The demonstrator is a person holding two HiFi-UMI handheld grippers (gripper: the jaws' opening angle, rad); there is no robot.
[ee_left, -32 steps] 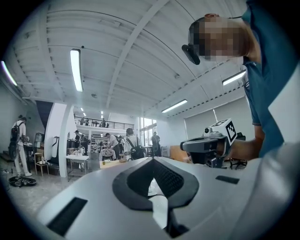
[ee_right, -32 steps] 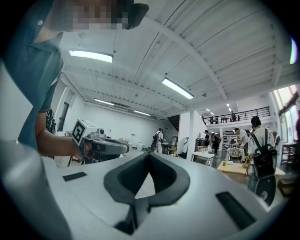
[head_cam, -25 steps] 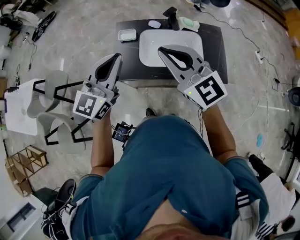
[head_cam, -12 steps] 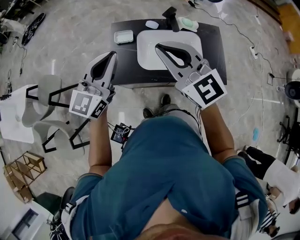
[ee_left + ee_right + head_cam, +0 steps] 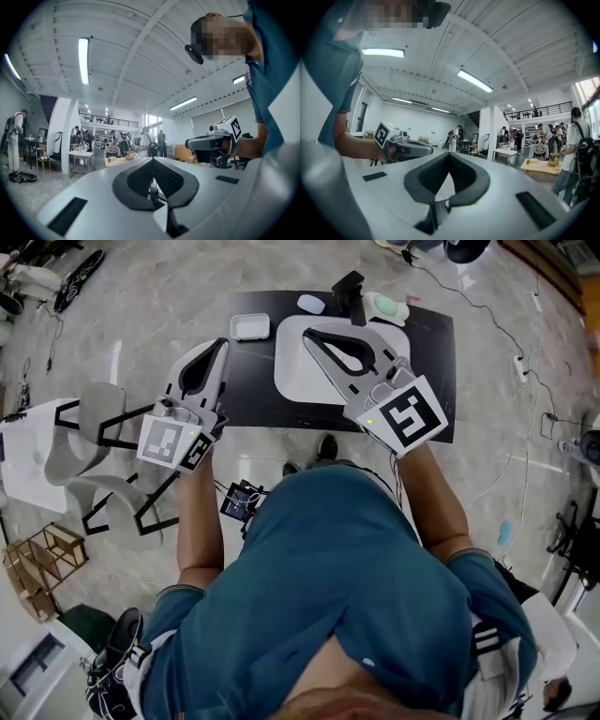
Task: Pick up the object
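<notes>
Your two grippers have pushed forward over the dark table — left gripper jaws pressed together, empty; right gripper the same. Which object you want I cannot tell — small tray, black object and green piece lie untouched round the white basin.

The person wore a teal short-sleeved shirt and dark shoes. The left claw and the right claw were pale grey moulded shells, each with a black ribbed lining round a teardrop-shaped opening and black rectangular insets on its flanks. Each carried a white cube with black square markers: the left cube and the right cube. Thin looped cables ran over the right shell, and a small green light glowed beside its cube.
</notes>
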